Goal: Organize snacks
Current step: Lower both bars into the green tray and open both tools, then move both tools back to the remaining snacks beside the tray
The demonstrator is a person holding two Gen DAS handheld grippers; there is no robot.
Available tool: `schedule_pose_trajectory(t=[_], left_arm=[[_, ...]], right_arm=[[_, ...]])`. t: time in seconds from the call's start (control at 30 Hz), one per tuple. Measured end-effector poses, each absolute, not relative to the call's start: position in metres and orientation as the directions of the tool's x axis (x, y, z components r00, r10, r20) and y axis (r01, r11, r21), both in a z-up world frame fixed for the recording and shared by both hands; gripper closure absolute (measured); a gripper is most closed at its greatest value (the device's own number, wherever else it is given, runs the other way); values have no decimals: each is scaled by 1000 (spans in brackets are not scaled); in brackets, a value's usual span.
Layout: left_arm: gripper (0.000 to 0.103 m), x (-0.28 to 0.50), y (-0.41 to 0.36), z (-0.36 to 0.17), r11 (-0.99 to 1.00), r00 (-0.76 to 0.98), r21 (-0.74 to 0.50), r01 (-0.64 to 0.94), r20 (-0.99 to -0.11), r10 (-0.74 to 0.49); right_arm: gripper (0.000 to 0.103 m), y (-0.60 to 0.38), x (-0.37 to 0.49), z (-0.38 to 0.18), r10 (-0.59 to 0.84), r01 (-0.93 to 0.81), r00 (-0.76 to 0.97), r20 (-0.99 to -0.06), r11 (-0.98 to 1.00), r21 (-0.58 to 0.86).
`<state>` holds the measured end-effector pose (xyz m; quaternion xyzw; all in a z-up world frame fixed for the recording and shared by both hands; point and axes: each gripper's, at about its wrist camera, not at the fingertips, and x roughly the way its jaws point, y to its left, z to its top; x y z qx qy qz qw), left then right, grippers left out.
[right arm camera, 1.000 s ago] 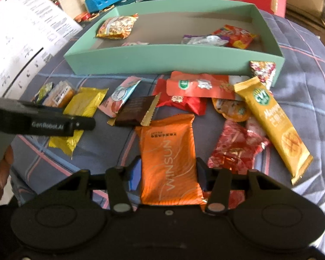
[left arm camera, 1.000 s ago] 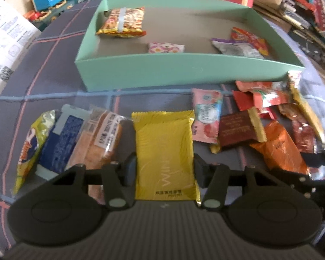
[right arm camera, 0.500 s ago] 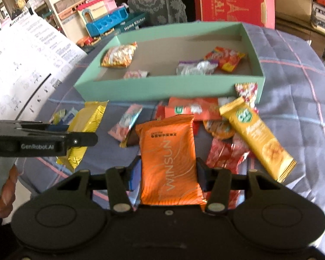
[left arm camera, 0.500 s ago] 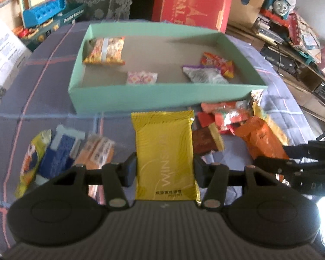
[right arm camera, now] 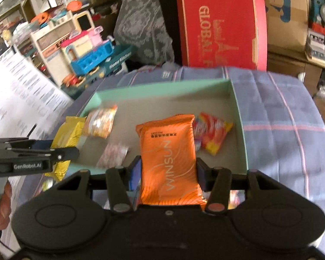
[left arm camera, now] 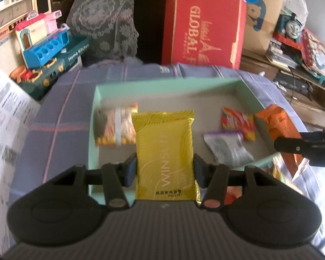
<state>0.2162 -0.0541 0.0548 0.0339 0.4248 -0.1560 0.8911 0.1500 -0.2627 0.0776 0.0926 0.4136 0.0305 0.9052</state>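
My left gripper [left arm camera: 164, 171] is shut on a yellow snack packet [left arm camera: 164, 151] and holds it in the air above the near left part of the mint green box [left arm camera: 162, 84]. An orange snack packet [right arm camera: 170, 158] is clamped in my right gripper [right arm camera: 168, 173], raised over the box [right arm camera: 238, 117] toward its right half. Each packet also shows from the side in the other view: the orange packet [left arm camera: 279, 130] and the yellow packet [right arm camera: 68, 138]. Inside the box lie a peanut bag [left arm camera: 117, 127], a red and yellow pouch [left arm camera: 238, 123], a silver wrapper [left arm camera: 227, 147] and a small pink packet [right arm camera: 112, 155].
The box rests on a blue plaid cloth [right arm camera: 281, 112]. Behind it stand a red carton [left arm camera: 203, 28], a toy kitchen [left arm camera: 49, 45] and cardboard boxes [right arm camera: 288, 15]. White printed sheets [right arm camera: 17, 99] rise at the left. A hand [right arm camera: 2, 208] shows at the lower left.
Both grippers have risen and moved forward with their packets, from over the loose snacks on the cloth to above the green box. The loose snacks have dropped out of sight below.
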Motion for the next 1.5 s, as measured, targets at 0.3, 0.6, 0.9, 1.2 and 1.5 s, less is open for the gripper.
schedule_pose_trajectory(t=[0.3, 0.6, 0.9, 1.2, 1.5], left_arm=[[51, 305, -77, 40, 953, 578, -44, 300, -787, -218], [49, 354, -91, 1, 957, 542, -31, 289, -819, -190], [1, 351, -96, -8, 970, 569, 35, 239, -815, -111], [0, 308, -77, 3, 969, 556, 16, 248, -821, -128], [0, 249, -45, 9, 971, 543, 1, 240, -829, -133]], right_arm=[[53, -264, 258, 59, 128, 56, 656, -744, 975, 217], [51, -261, 316, 16, 132, 80, 625, -770, 970, 230], [6, -264, 319, 6, 119, 116, 654, -747, 960, 255], [1, -255, 285, 23, 127, 86, 655, -745, 967, 241], [0, -234, 238, 36, 164, 34, 638, -753, 970, 241]])
